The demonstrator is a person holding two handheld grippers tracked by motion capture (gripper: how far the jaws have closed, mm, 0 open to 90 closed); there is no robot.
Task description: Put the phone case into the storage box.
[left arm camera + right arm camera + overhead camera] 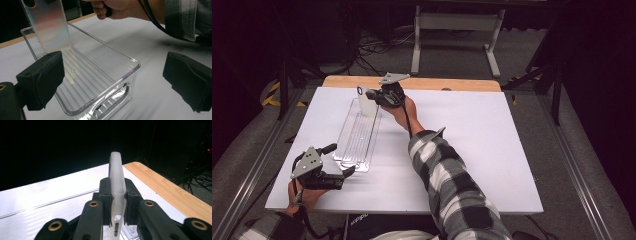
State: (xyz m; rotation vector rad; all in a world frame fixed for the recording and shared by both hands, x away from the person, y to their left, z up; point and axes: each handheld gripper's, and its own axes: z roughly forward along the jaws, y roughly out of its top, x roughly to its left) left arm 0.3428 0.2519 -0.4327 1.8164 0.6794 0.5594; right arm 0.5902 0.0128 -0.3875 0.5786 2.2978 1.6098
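The right hand-held gripper [371, 94] was clenched on the upper edge of a frosted white plastic piece [366, 104], holding it upright over the far end of a clear ribbed bin [357, 135], near the far-left part of the worktop [472, 150]. The left hand-held gripper [343, 161] stood released, its jaws wide apart at the bin's near end without pressing it. Judged risks: the piece could catch the bin's far wall on lowering and tip or push the light, unsecured bin; a thin edge grip could let the piece swing. The worktop was white and matte with a wooden strip [412, 83] along its far edge; the room beyond was dark, with cables and a frame on grey floor.
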